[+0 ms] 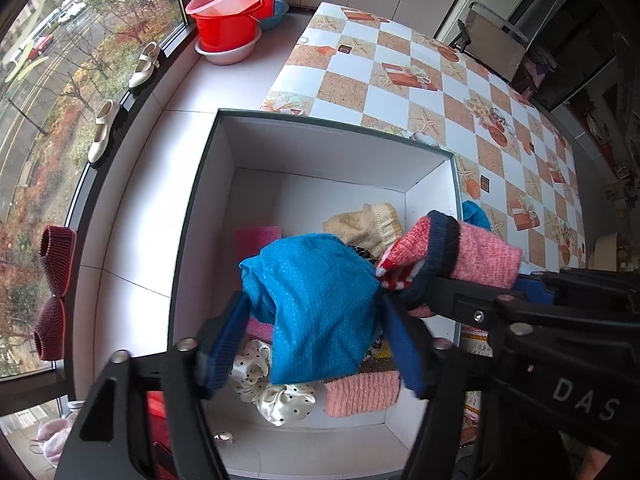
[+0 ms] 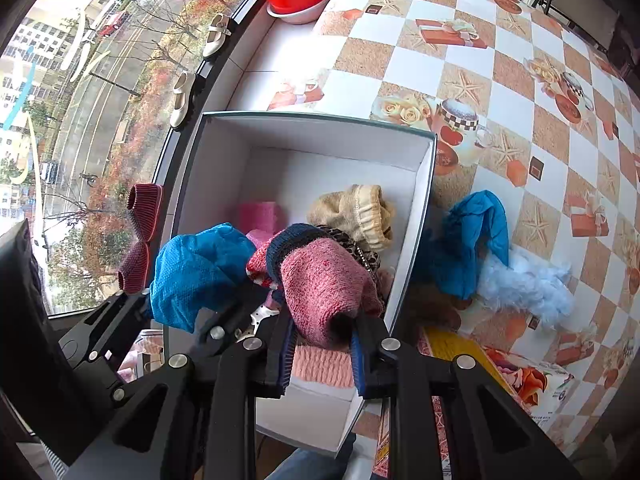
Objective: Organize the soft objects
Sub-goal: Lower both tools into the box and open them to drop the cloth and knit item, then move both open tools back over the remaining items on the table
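Step in hand: dropping socks into the white box (image 1: 224,168), mid-frame. Left hand-held gripper (image 1: 316,332) released, jaws standing clear beside the blue sock (image 1: 320,300), which drapes between them over the box; lift straight away so it falls inside. Right hand-held gripper (image 2: 324,340) clenched on the pink knit sock (image 2: 324,280), over the box's right half; release only when clear of the wall. Count: boxes, one; blue socks, two, second (image 2: 476,240) on the worktop (image 2: 500,92), right; cream shoes (image 1: 106,130), two, on the window ledge; basins (image 1: 228,4), four, stacked upper left
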### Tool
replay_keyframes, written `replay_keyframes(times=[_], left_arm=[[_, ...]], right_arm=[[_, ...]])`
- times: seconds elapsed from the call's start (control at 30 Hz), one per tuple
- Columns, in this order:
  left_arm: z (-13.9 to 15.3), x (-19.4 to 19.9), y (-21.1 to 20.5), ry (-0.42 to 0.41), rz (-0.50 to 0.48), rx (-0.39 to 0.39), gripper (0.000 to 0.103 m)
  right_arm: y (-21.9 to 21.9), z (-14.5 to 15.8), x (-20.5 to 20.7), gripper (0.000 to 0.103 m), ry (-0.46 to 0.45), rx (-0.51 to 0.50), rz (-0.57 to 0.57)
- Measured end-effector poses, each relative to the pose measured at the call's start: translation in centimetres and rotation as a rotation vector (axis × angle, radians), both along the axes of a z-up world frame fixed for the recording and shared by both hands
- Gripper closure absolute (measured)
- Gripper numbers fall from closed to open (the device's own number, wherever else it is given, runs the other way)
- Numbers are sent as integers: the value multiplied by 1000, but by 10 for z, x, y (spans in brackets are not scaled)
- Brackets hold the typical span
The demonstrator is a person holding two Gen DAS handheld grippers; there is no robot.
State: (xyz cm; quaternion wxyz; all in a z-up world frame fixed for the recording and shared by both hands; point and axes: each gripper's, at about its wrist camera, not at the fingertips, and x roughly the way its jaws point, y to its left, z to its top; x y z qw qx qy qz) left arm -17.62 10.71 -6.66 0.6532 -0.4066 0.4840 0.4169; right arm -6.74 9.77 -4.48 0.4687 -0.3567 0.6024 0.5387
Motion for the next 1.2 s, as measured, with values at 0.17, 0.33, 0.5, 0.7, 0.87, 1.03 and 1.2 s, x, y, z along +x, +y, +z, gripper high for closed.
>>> replay_keyframes(times=[0.17, 0.33, 0.5, 0.7, 0.87, 1.03, 1.2], left_arm=[[-5, -1, 1, 16, 12, -31, 21], [-3, -5, 1, 9, 46, -28, 7], [6, -7, 7, -34, 78, -38, 0], [23, 8, 13, -116, 69, -56, 0], [32, 30, 11, -149, 23, -92, 0], [35, 53, 5, -159, -22, -130, 0], [38, 79, 1, -160, -56, -163, 0]], right_arm=[[0, 1, 4, 24, 6, 8, -12], [0, 5, 8, 18, 9, 11, -25], [-1, 26, 26, 3, 6, 65, -53], [-7, 42, 70, 3, -22, 86, -124], [-21, 28, 121, 3, -60, 34, -208], [-33, -6, 156, 3, -90, -59, -236], [-42, -51, 174, 3, -105, -148, -206]])
